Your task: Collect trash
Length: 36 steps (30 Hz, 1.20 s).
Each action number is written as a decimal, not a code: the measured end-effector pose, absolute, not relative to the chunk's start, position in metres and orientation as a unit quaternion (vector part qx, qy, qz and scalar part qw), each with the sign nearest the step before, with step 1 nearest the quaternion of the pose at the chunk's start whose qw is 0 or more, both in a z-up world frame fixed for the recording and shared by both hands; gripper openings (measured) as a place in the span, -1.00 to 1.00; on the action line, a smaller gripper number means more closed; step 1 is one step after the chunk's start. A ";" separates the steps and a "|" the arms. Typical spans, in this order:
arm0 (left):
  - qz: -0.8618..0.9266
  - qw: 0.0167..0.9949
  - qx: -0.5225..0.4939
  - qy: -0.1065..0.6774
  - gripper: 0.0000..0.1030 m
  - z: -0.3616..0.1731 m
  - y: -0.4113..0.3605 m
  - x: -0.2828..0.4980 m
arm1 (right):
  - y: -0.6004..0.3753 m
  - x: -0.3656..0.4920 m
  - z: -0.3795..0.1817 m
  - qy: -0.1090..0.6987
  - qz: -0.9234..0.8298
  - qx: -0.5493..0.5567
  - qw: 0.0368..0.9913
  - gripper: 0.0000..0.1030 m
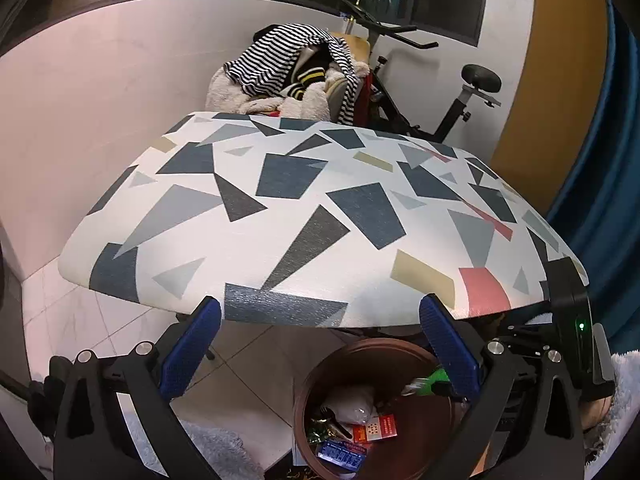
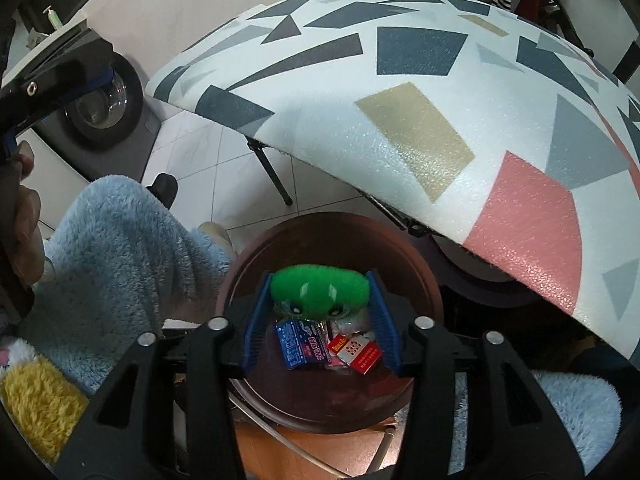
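A brown round trash bin (image 2: 248, 276) stands on the floor by the table's near edge. It holds a blue packet (image 2: 300, 342), a red and white cigarette box (image 2: 356, 350) and other scraps. My right gripper (image 2: 320, 292) is shut on a green wrapper (image 2: 318, 286) and holds it over the bin's mouth. In the left wrist view the bin (image 1: 320, 376) is below, with the green wrapper (image 1: 434, 378) over it. My left gripper (image 1: 320, 312) is open and empty above the table's near edge.
The table (image 1: 280, 220) has a white top with grey, blue, tan and pink shapes. A chair piled with clothes (image 1: 296, 76) and an exercise bike (image 1: 440, 92) stand behind it. A washing machine (image 2: 100, 100) stands left. Blue fleece sleeves (image 2: 120, 256) flank the bin.
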<state>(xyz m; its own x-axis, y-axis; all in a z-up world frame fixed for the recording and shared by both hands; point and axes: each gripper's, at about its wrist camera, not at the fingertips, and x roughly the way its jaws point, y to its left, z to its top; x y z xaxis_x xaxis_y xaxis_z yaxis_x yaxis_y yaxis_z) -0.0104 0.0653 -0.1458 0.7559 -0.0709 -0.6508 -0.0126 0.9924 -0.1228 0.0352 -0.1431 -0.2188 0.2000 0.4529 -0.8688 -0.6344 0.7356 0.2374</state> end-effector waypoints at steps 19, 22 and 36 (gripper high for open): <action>-0.003 0.967 0.013 0.254 0.88 -0.068 0.040 -0.011 | -0.189 0.056 -0.109 0.393 0.283 -0.048 0.874 0.89; 0.016 0.974 0.038 0.223 0.88 -0.043 0.034 -0.011 | -0.197 0.060 -0.077 0.363 0.259 -0.056 0.893 0.89; 0.008 0.980 0.027 0.199 0.89 0.013 0.028 0.007 | -0.253 0.074 0.013 0.279 0.196 -0.018 0.940 0.89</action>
